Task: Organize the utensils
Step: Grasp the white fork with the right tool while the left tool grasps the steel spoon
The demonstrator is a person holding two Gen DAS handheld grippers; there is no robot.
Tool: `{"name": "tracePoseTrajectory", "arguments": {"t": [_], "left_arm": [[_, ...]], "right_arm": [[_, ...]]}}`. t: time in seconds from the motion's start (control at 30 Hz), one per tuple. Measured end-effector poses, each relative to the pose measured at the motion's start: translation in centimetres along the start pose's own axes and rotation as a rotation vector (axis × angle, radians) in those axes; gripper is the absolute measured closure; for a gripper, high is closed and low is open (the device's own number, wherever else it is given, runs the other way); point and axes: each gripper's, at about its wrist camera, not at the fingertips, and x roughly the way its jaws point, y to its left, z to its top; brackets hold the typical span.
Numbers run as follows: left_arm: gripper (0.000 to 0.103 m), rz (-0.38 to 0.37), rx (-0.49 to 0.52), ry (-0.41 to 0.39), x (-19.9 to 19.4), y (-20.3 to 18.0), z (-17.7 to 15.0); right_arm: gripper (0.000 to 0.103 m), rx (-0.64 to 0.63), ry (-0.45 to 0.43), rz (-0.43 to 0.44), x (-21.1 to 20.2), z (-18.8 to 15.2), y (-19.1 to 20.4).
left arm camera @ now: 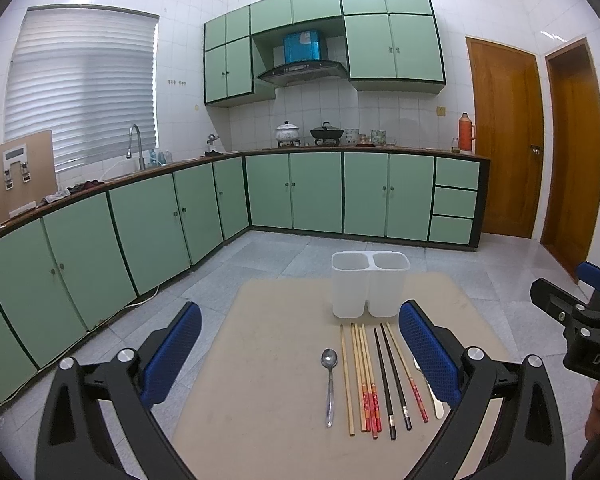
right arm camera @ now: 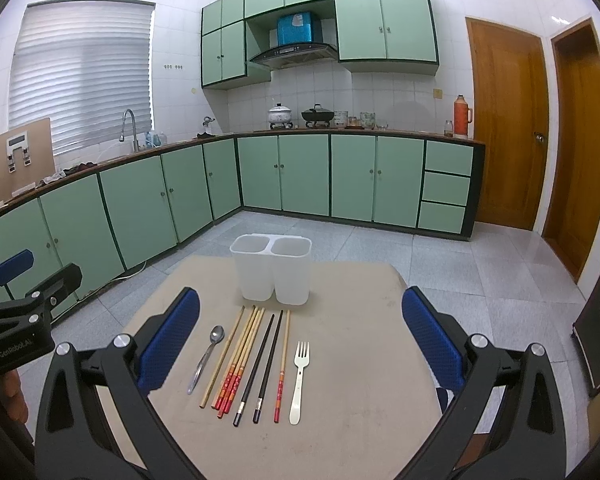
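both hand-held grippers, left (left arm camera: 300,360) & right (right arm camera: 300,344), spread wide above utensil row (right arm camera: 252,360) w/ white holder (right arm camera: 271,272) beyond.

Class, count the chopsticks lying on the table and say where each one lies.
7, in a row before the holder, between spoon and fork: one plain stick, three red-ended ones, two black ones, one red-ended stick. None seems hidden.

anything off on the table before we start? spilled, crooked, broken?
Nothing stands out. The spoon, chopsticks and fork lie in a tidy row on the table, the two-compartment holder stands upright and empty behind them, and both grippers are open.
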Motion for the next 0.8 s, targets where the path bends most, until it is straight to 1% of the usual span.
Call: {"name": "tracePoseTrajectory", "arguments": {"t": [0.2,0.3,0.37,0.5,0.57,0.67,0.73,0.77,0.8], "left_arm": [[0.006,0.0,-0.005,0.038,1.9,0.3,-0.3],[0.006,0.005,-0.015,0.083,3.9,0.8,-0.8],[0.006,0.022,-0.007,0.119,5.6,1.0,-1.4],[0.006,0.064,0.043,0.195,9.5,1.1,-2.7],[0.006,0.07,0.049,0.233,11.6,1.3,-3.4],[0.006,0.061,0.067,0.303,14.9,1.2,-4.6],[0.006,0.051,0.081,0.339,16.6,0.8,-5.3],[0.006,0.04,0.089,0.362,17.7,0.6,-5.7],[0.006,0.032,0.094,0.378,18.5,0.3,-6.0]], "right_arm": [[0.005,-0.001,0.033,-0.018,1.3,-0.3,-0.5],[0.005,-0.002,0.064,-0.035,2.8,-0.7,-0.8],[0.005,-0.007,0.094,-0.05,4.1,-1.1,-1.0],[0.005,-0.012,0.175,-0.065,7.8,-2.0,-1.4],[0.005,-0.016,0.205,-0.068,9.5,-2.5,-1.5],[0.005,-0.019,0.277,-0.054,12.7,-3.4,-1.5],[0.007,-0.011,0.327,-0.045,14.8,-4.2,-1.5],[0.011,-0.005,0.356,-0.041,16.1,-4.6,-1.5],[0.018,-0.001,0.381,-0.039,17.1,-5.0,-1.6]]}}
